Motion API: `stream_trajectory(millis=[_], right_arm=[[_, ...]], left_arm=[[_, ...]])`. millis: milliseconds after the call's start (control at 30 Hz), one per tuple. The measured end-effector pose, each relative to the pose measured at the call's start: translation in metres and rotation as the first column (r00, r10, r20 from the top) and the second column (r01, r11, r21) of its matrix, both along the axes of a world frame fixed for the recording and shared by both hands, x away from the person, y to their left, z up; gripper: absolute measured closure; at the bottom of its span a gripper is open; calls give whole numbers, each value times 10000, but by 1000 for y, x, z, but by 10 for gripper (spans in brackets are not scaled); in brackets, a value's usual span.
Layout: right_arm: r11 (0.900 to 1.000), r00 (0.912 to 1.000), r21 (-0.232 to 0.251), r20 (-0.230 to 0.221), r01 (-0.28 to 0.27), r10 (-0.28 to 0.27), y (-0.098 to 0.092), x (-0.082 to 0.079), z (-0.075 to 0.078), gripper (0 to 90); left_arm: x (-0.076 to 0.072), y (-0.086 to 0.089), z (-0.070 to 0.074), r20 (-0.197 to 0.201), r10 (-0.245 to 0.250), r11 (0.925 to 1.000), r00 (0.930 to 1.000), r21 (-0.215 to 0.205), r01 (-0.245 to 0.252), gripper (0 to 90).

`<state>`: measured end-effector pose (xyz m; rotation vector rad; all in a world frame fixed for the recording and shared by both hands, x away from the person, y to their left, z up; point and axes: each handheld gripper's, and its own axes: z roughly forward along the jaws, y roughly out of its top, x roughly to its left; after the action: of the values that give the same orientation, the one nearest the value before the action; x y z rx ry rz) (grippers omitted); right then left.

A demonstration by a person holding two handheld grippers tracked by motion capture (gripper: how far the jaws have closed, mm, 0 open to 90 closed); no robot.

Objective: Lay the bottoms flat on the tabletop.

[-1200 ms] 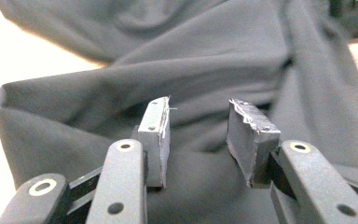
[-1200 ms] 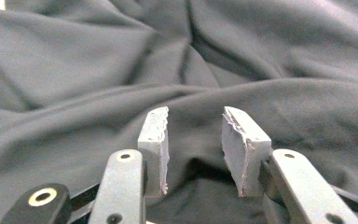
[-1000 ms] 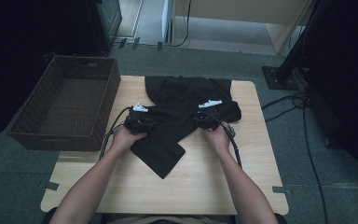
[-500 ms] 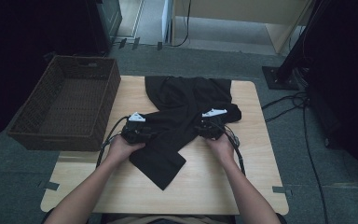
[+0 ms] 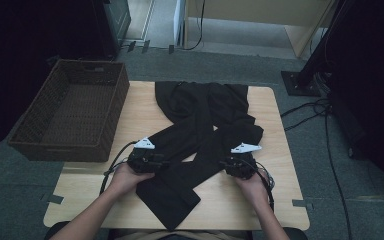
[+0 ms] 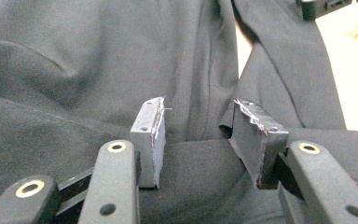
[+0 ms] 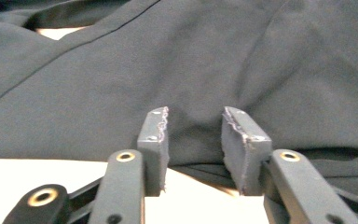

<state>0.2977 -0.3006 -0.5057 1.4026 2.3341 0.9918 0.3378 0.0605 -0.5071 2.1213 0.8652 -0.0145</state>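
Grey carpet is surrounding the pale wooden worktop [image 5: 275, 200], with a dark wicker basket [image 5: 72, 115] sitting at its left edge and cables trailing off to the right. On the worktop I am working a pair of black trousers [image 5: 200, 130]: the waist is lying at the far side, and the legs are running toward me, one crossing over the other near the front edge.

My left claw [image 5: 147, 161] is sitting at the left edge of the crossed legs, and in the left gripper view its jaws have just been opening; the fabric [image 6: 98, 70] is lying beneath and beyond the pads [image 6: 150, 140], not pinched, so I am reading it as released. My right claw [image 5: 240, 166] is resting at the right edge of the cloth. In the right gripper view its jaws are standing apart, with a fold of cloth [image 7: 214, 70] bulging just behind the gap and bare worktop below; nothing is pressed there either.

Compared with a second ago, both hands are now nearer to me and farther apart, and the legs are lying longer and flatter toward the front. I am judging that the pull is done, and a fresh grip is needed for the next fold.
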Motion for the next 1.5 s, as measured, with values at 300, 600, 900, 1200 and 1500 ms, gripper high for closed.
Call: stream_trajectory(millis=[300,600,900,1200,1500], right_arm=[[9953,9859,561,1437,788,-862,-1,29,15,543],[9937,9898,298,907,1076,-1099,18,82,-2,474],[9951,9866,-474,1430,865,-789,32,76,-11,586],[9979,9934,530,1106,-367,307,44,34,-13,874],[9799,9831,875,540,-1794,1752,65,-11,-11,873]], left_arm=[[29,-2,21,611,359,9988,9975,-360,-337,547],[72,3,13,687,791,9968,9945,37,-795,540],[76,3,12,922,829,9961,9923,215,-853,528],[65,6,13,1054,890,9956,9904,211,-917,512],[73,17,6,1026,1195,9919,9875,310,-1232,510]])
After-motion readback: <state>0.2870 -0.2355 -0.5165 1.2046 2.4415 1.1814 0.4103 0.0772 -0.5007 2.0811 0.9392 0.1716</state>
